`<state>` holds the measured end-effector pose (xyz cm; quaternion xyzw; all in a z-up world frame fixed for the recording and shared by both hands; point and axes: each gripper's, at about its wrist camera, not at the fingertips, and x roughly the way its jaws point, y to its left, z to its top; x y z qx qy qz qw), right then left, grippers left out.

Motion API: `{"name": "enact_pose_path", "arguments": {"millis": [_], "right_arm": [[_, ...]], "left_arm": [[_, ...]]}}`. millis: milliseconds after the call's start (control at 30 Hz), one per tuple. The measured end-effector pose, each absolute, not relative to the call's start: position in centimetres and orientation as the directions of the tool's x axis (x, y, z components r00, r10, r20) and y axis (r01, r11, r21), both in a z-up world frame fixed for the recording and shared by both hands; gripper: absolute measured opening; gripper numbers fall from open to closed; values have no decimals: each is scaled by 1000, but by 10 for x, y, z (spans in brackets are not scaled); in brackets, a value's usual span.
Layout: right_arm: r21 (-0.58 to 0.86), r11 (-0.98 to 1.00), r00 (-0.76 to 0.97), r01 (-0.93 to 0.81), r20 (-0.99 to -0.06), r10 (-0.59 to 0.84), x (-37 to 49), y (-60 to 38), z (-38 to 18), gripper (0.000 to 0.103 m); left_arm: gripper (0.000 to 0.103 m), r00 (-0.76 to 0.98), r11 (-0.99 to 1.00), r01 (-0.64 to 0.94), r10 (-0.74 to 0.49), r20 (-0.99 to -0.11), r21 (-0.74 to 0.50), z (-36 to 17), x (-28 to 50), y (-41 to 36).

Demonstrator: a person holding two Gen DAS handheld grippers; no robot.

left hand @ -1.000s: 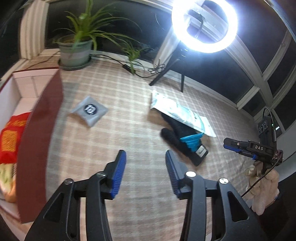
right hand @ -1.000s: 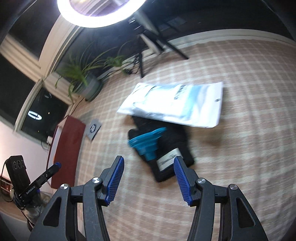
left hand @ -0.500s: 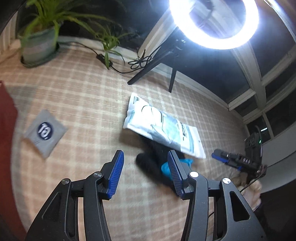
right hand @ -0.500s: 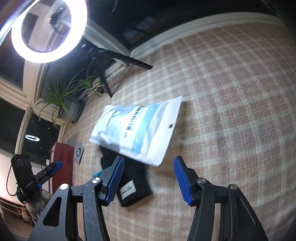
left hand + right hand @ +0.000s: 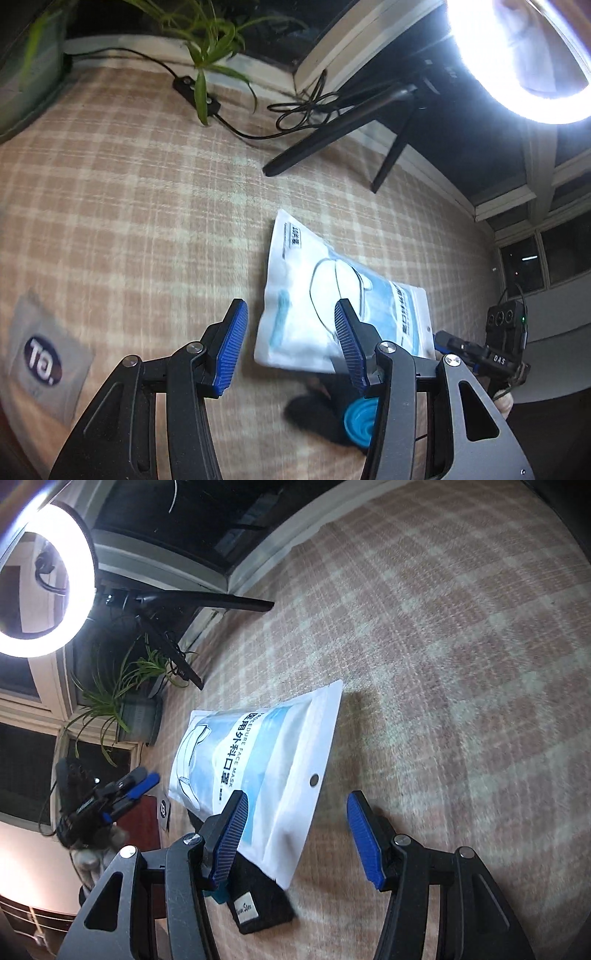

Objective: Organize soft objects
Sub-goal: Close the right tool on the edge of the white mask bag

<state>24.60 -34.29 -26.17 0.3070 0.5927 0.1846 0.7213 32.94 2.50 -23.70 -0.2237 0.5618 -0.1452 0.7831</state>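
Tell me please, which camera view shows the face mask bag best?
The right wrist view: the face mask bag lies almost whole there, with readable print and its hang hole. In the left wrist view the bag is blurred, and one finger of the left gripper covers its lower part.

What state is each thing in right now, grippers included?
Left gripper: open, empty, above the cloth.
Right gripper: open, empty.
Face mask pack: lying flat, sealed as far as visible, its lower end overlapping the black item.
Black fabric item: on the cloth, partly under the pack.
Blue cup-like item: on the black item, partly hidden.
Grey sachet: flat, apart from the rest.
Ring light: on.
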Motion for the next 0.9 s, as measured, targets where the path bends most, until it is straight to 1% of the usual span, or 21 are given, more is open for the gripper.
{"name": "enact_pose_path", "arguments": {"millis": [233,467,600,900], "right_arm": [[672,737,207,78,-734,647,262,-330,-266,52],[671,739,182,64,-735,653,267,-320,-270,52],[666,744,174,57,-740,650,271,-316,-271,52],[663,746,164,60,-744,648,275,-315,-273,52]], "left_arm": [[48,268,845,-34,-507,-819,-534,-256,358,25],[48,228,851,-26,-506,-832,-525,-268,369,21],[48,217,838,-27,-528,-821,-545,-273,373,19],[48,219,846,2,-521,-825,-533,-276,379,4]]}}
